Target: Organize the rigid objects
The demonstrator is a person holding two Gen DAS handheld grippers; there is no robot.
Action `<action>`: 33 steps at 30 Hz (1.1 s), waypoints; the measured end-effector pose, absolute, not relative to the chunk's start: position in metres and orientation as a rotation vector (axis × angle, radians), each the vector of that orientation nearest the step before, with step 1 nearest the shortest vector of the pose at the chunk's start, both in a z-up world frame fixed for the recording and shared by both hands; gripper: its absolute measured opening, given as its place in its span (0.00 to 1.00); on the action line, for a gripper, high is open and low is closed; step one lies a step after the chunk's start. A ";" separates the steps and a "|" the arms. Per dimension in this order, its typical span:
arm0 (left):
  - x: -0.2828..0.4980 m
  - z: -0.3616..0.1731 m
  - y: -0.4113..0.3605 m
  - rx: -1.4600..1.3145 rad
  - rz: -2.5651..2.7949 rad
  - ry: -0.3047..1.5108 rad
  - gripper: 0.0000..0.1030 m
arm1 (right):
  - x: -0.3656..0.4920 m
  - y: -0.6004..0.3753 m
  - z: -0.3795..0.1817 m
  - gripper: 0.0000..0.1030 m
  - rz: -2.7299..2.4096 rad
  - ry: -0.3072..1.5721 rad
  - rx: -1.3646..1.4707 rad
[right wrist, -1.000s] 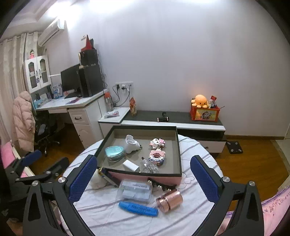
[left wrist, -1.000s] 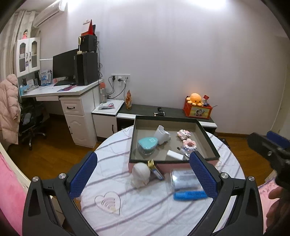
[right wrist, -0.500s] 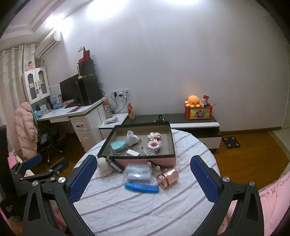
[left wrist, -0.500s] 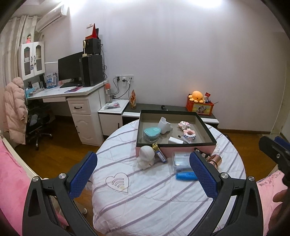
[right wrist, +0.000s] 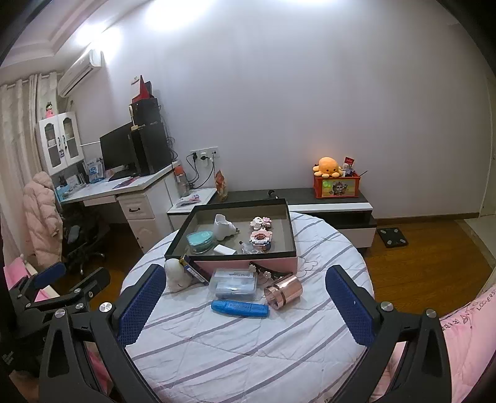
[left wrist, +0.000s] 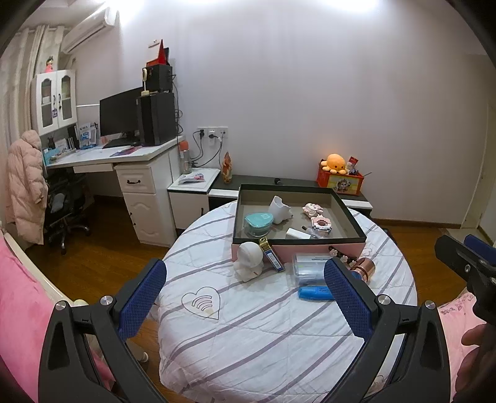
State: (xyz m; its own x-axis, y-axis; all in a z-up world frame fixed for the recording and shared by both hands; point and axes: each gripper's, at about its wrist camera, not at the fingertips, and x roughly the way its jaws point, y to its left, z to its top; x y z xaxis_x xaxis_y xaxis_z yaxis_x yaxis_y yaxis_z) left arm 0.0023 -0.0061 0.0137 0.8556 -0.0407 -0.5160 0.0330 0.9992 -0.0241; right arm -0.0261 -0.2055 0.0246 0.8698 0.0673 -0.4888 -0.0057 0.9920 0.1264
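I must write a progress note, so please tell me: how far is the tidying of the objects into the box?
Done: a teal container, white cup and two pink flower toys lie in the pink box. In hand: nothing; left gripper and right gripper are open, short of the objects. Left on the table: white figurine, clear plastic case, blue marker, copper cylinder.

Place: a bedroom in a home.
Desk: a white desk at 10 o'clock holds a black computer screen.
Coat: a puffy pink coat hangs at 9 o'clock.
Toy: an orange stuffed octopus sits on a red box at 1 o'clock.
Air cooler: high on the wall at 11 o'clock.
Table: round, with a striped white cloth.
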 end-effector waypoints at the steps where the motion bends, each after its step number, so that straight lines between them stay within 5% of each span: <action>1: 0.001 0.014 -0.005 -0.016 -0.038 0.542 1.00 | -0.027 -0.205 0.025 1.00 0.039 0.514 0.121; 20: 0.016 -0.005 0.004 -0.021 -0.026 0.600 1.00 | -0.013 -0.209 0.005 1.00 0.018 0.585 0.112; 33: 0.071 -0.064 0.001 0.002 0.006 0.726 1.00 | 0.026 -0.229 -0.049 1.00 -0.015 0.732 0.112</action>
